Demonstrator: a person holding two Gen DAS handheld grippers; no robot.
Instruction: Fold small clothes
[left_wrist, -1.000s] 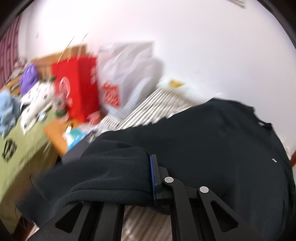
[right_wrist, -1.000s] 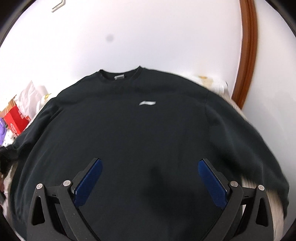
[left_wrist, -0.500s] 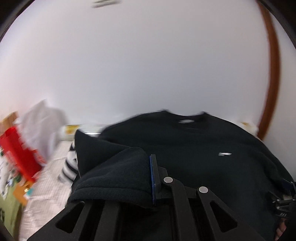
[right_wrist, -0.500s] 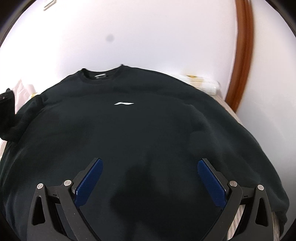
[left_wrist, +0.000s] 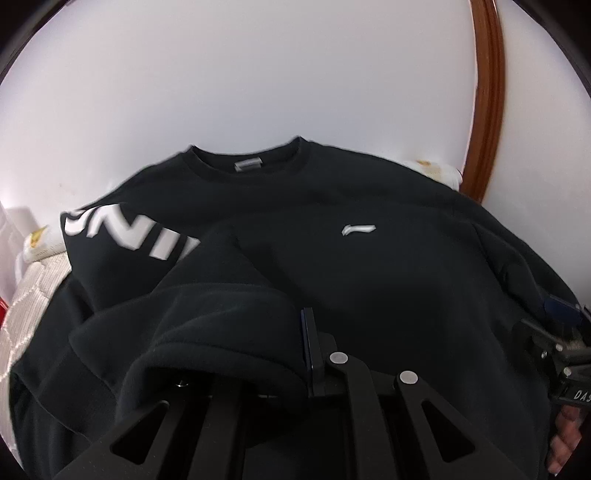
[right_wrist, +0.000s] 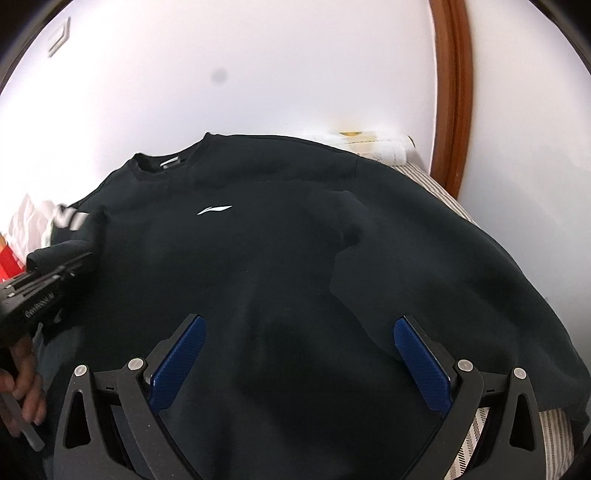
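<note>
A black sweatshirt (left_wrist: 369, 280) with a small white chest logo lies face up on a bed, collar toward the wall; it also fills the right wrist view (right_wrist: 295, 258). My left gripper (left_wrist: 295, 347) is shut on the cuff of its left sleeve (left_wrist: 207, 325), held folded over the body; white lettering shows on the sleeve. In the right wrist view the left gripper (right_wrist: 77, 262) is at the left with the sleeve. My right gripper (right_wrist: 295, 354) is open and empty above the lower front of the sweatshirt; it shows at the right edge of the left wrist view (left_wrist: 561, 310).
The sweatshirt lies on a striped bed cover (right_wrist: 447, 199). A white pillow (right_wrist: 373, 147) lies against the white wall behind. A brown wooden frame (right_wrist: 454, 92) stands at the right. White bags (left_wrist: 18, 229) and a red bag (right_wrist: 7, 262) sit at the left.
My left gripper has swung right with the sleeve, carrying it from beside the bed clutter over the sweatshirt body. The right gripper stays open, drifted slightly right over the sweatshirt.
</note>
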